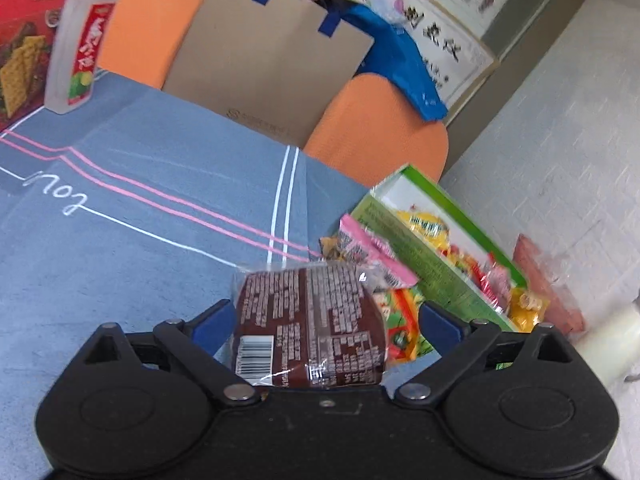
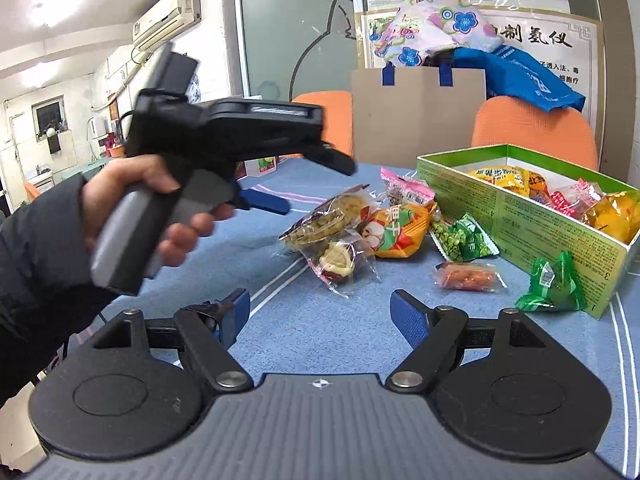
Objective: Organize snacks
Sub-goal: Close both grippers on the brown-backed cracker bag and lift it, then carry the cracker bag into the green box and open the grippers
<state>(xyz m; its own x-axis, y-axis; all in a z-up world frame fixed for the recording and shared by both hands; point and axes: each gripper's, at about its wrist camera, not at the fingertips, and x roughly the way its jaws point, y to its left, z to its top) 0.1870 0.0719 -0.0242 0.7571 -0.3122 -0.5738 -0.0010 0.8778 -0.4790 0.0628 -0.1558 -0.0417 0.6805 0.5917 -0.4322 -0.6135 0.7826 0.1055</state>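
Left gripper (image 1: 326, 320): the jaws stand wide, with a brown packet (image 1: 308, 324) lying between the blue pads. The left pad appears to touch the packet's edge; the right pad is clear of it. The packet's printed back and barcode face up. Whether it rests on the cloth or on the gripper body cannot be told. In the right wrist view the same tool is held aloft in a sleeved hand (image 2: 160, 204), above the left part of the table; no packet shows in it there, the tip being partly hidden.

Right gripper (image 2: 320, 312): released, jaws apart, nothing between them, low over the blue cloth (image 2: 312, 320).

Green box (image 2: 516, 216): open, at the right end of the table, holding several wrapped snacks in yellow, red and orange.

Loose snacks on the cloth, left of and in front of the box: a clear packet of dried pieces (image 2: 332, 216), another clear packet (image 2: 340, 264) touching it, an orange packet (image 2: 400, 232), a pink packet (image 2: 404, 192) behind, a green pea packet (image 2: 464, 240), a small orange-red packet (image 2: 468, 276), and a green triangular packet (image 2: 552, 284) against the box's front wall.

Far side of the table, left wrist view: a bottle (image 1: 80, 44) stands upright beside a red biscuit box (image 1: 24, 40). Two orange chairs (image 1: 380, 128) and a cardboard bag (image 1: 268, 60) stand beyond.
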